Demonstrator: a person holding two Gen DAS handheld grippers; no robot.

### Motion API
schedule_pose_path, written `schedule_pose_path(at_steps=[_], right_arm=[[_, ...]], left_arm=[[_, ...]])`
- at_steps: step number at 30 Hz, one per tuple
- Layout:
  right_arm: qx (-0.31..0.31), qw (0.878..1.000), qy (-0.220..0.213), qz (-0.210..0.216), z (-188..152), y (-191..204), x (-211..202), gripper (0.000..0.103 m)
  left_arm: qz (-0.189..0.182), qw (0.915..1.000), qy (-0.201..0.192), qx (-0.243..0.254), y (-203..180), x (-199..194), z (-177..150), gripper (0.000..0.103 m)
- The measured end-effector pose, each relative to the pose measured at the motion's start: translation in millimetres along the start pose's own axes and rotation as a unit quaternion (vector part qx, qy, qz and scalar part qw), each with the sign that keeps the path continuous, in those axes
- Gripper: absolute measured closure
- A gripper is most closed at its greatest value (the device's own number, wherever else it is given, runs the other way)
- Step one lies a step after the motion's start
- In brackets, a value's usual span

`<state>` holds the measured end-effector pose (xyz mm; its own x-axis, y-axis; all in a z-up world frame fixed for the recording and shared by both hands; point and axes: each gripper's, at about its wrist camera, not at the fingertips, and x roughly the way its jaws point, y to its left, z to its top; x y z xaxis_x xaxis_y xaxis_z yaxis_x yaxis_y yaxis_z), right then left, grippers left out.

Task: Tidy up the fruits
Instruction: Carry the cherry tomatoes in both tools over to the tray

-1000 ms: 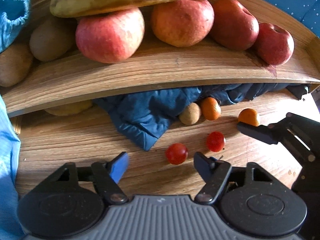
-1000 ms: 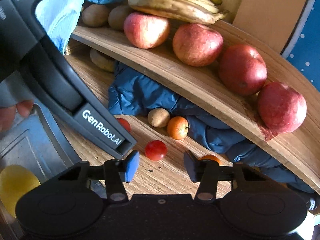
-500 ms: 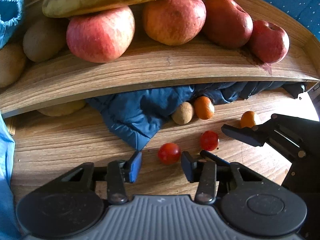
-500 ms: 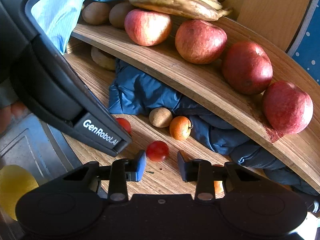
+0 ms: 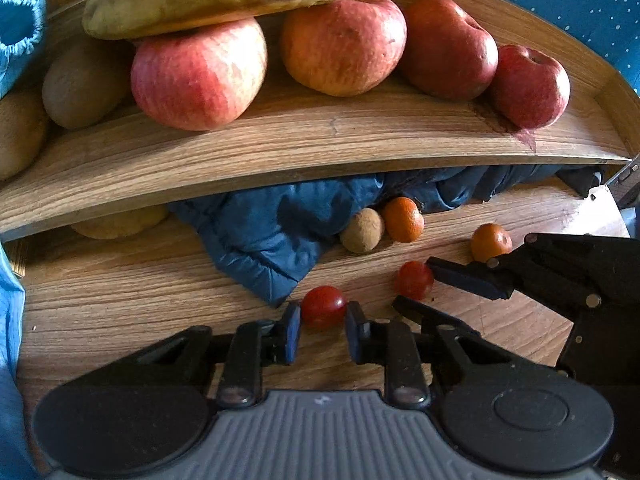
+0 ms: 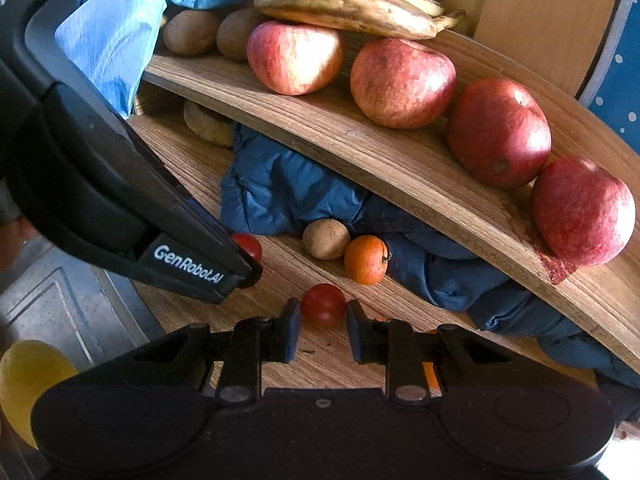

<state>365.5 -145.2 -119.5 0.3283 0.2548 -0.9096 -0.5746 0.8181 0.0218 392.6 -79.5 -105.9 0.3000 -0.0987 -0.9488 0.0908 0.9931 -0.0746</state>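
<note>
Two cherry tomatoes lie on the wooden table. In the left wrist view my left gripper (image 5: 319,330) has its blue pads on either side of one tomato (image 5: 323,305), closed down to its width. The other tomato (image 5: 413,279) sits between the fingers of my right gripper (image 5: 434,290). In the right wrist view my right gripper (image 6: 320,330) brackets that tomato (image 6: 323,304) just as closely. The first tomato (image 6: 249,245) shows partly behind the left gripper's body (image 6: 120,200).
A curved wooden shelf (image 5: 320,148) above holds several apples (image 5: 198,76), kiwis and bananas (image 6: 348,4). Blue cloth (image 5: 280,232) lies under it, with a kiwi (image 5: 362,230) and two tangerines (image 5: 405,219) (image 5: 491,241) nearby. A lemon (image 6: 28,380) sits at lower left.
Both grippers have moved forward and narrowed from wide open until their pads sit at the sides of a cherry tomato each.
</note>
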Motion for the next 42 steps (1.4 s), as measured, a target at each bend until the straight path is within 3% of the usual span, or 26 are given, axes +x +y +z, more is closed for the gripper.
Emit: schedule_pose_path(at_steps=[16,42], right_arm=[[0.004,1.000,0.002,0.003,2.9,-2.1,-1.2,0.077],[0.007,1.000,-0.004,-0.012,5.4,29.1,-22.1,0.077]], left_arm=[[0.005,1.0000,-0.006,0.002,6.1,-2.0,0.3,0.078],[0.010,0.9998,-0.016,-0.005,24.2,-34.9,-30.8,0.079]])
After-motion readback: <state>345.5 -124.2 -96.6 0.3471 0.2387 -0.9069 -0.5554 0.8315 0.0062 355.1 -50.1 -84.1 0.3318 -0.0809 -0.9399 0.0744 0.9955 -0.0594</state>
